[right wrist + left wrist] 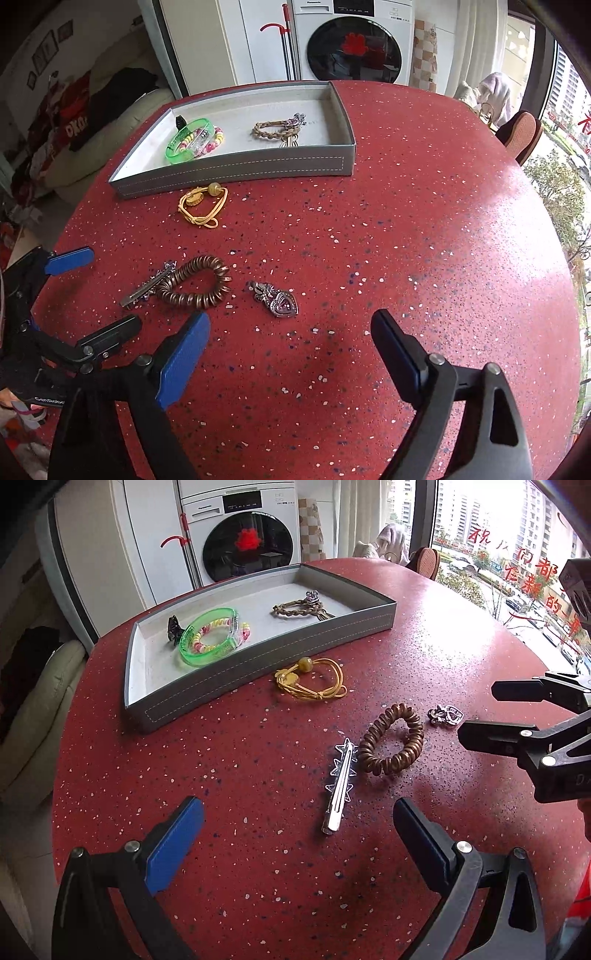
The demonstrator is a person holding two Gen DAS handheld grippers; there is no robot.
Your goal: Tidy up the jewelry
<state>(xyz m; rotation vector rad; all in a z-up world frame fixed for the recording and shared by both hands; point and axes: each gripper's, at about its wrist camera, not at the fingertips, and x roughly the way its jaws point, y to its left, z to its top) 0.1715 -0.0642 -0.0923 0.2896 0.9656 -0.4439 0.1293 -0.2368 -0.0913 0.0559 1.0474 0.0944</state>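
Heart brooch (280, 301): lies flat on the red speckled table (406, 221), loose, at about twelve o'clock from the right gripper (291, 354) and just beyond its tips; it is the likely next pick.
Right gripper: jaws spread wide with nothing between the blue pads; it points steeply down at the table.
Coiled brown hair tie (391, 738): at nine o'clock of the brooch, near it, its left end touching or overlapping the silver star hair clip (341, 782).
Star hair clip: sits between the tips of the left gripper (299, 823), toward twelve o'clock.
Left gripper: fingers apart, empty, also aimed down.
Yellow cord bracelet (314, 681): on the table just outside the grey tray's (258, 657) near wall, at twelve o'clock of the clip.
Grey tray: already holds a green bangle (210, 638), a pastel beaded band (214, 142), a small dark clip (173, 627) and a braided tan bracelet (299, 607).
Progress: judged partway, four pieces remaining outside.
Risk, brooch: it is thin and flat, so pads closing from above may skid over it or flick it across the smooth top.
Risk, clip: the hair tie may drag along if the clip is lifted.
Risk, grippers: they work close together and could knock each other.
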